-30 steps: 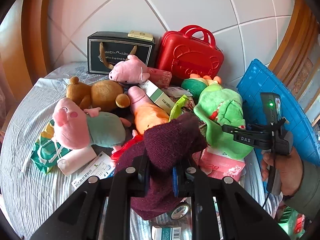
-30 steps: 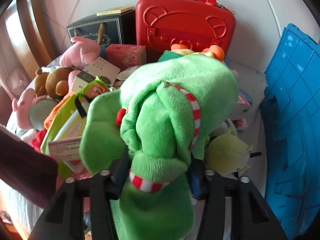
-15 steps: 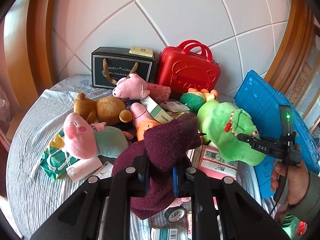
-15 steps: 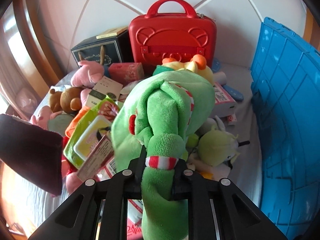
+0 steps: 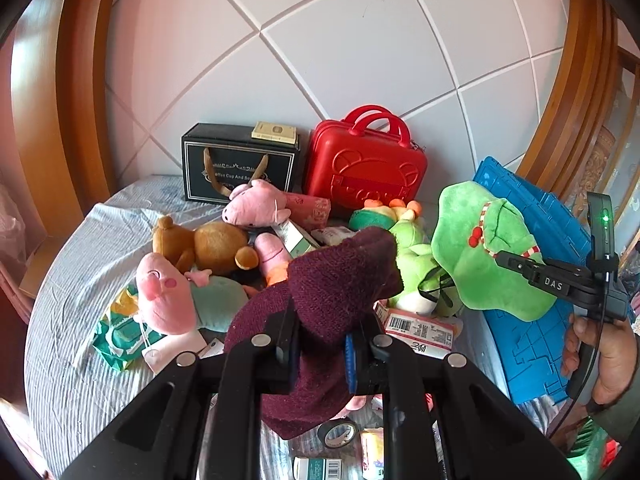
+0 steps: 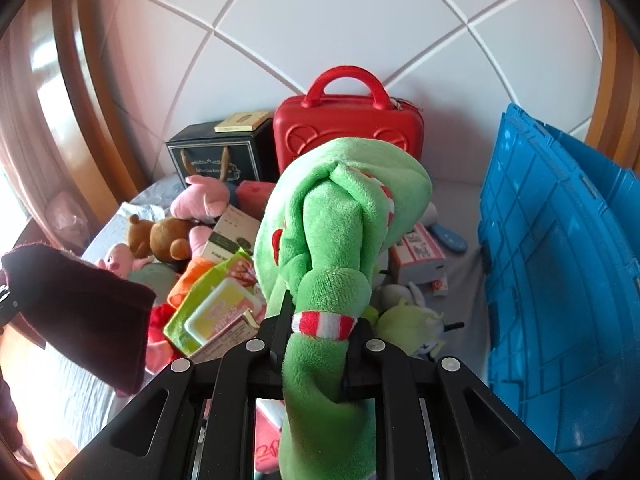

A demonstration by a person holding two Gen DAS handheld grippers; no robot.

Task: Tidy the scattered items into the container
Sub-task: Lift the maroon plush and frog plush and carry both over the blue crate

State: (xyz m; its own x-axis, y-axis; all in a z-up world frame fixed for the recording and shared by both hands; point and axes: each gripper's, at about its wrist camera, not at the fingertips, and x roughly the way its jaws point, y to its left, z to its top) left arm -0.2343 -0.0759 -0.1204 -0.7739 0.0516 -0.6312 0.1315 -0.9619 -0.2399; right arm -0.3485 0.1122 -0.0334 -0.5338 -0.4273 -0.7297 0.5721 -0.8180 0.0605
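1. The left gripper (image 5: 320,354) was clamped shut on a maroon knit cloth (image 5: 336,292), limp and light
2. The right gripper (image 6: 318,354) pinched a soft green plush (image 6: 340,216) by its limb, beside the blue crate (image 6: 560,280)

A pale padded wall (image 5: 360,48) fills the back of both views, white with a faint pink cast, crossed by diagonal seams that cut it into large diamond panels. Curved bands of glossy brown wood frame (image 5: 44,92) it on the left, and a matching wooden frame (image 5: 576,92) rises on the right. Below the wall lies a bed covered in a light blue-grey striped sheet (image 5: 68,280), wrinkled toward its left edge. Warm daylight comes in from the left, with bright glare on the wood (image 6: 44,60) and on the sheet's near left corner.
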